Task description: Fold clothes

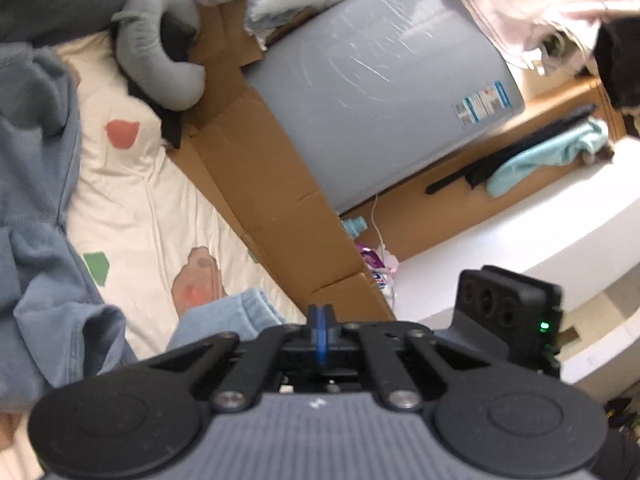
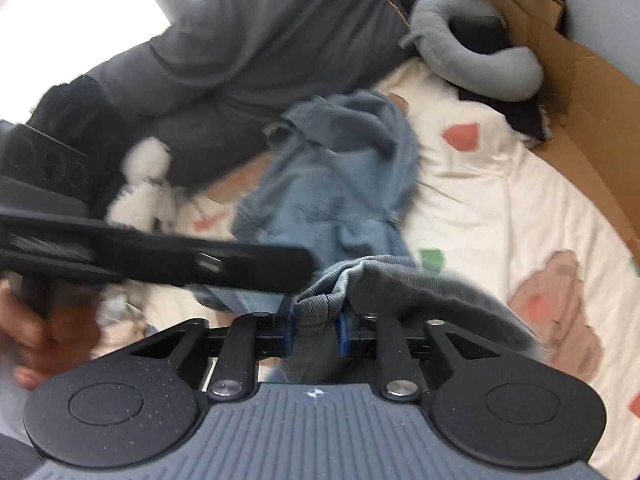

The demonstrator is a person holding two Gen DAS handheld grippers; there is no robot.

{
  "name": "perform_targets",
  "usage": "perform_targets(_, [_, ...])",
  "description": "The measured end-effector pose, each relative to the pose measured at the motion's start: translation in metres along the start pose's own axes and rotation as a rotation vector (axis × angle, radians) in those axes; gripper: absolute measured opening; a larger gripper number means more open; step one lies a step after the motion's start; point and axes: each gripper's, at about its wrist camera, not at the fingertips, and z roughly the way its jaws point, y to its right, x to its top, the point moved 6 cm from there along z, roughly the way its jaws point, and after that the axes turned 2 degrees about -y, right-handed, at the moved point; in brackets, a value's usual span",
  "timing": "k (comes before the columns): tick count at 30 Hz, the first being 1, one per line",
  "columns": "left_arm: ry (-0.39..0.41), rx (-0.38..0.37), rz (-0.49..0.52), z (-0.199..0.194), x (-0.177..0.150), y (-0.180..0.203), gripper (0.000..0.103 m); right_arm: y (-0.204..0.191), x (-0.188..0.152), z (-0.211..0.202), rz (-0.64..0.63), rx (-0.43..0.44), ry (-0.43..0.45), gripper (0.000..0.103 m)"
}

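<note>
The bed (image 2: 500,208), spread with a cream sheet printed with coloured animal shapes, carries everything. Along its far edge lies a dark grey duvet or cushion (image 2: 256,40); flattened cardboard (image 1: 272,208) stands against the side edge, with a grey curved pillow (image 2: 480,60) in the corner between the two.

The blue garment (image 2: 332,184), a denim-like piece, lies in a rumpled heap near the middle of the bed, bunched and twisted, with no flat panel or straight crease to be seen. One end of it runs up to the right claw (image 2: 316,326), whose blue pads are clamped on a thick gathered wad of the cloth, so that part is lifted off the sheet. In the left wrist view more of the same blue cloth hangs down the left side, and a ribbed cuff or hem (image 1: 240,312) sits just beside the left claw (image 1: 320,336). The blue tips there look drawn together with no cloth visibly between them, though the picture is blurred.

By my judgement the folding is far from finished: the garment shows no neat fold and would need to be spread flat before any fold holds. No folded stack is visible on the bed.
</note>
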Motion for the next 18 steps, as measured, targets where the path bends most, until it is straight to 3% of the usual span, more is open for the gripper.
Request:
perform_targets(2, [0.001,-0.008,-0.003,-0.002,0.001,0.002,0.000,0.009,-0.004,-0.004,0.009,-0.015,-0.005,0.020])
perform_targets(4, [-0.003,0.032,-0.023,-0.007,0.000,-0.012,0.002,0.020,-0.009,-0.010,0.023,-0.045,-0.009,0.019])
perform_targets(11, [0.013,0.275,-0.123,-0.043,-0.016,-0.087,0.020,0.068,-0.030,-0.045,0.106,-0.160,-0.017,0.019])
perform_targets(13, [0.019,0.314,-0.168,-0.053,-0.022,-0.106,0.022,0.081,-0.037,-0.058,0.125,-0.196,-0.013,0.020])
perform_targets(16, [0.041,0.389,-0.218,-0.071,-0.035,-0.133,0.036,0.099,-0.048,-0.080,0.161,-0.245,0.006,0.019])
perform_targets(18, [0.047,0.429,-0.252,-0.081,-0.045,-0.150,0.037,0.109,-0.055,-0.096,0.189,-0.270,0.027,0.019])
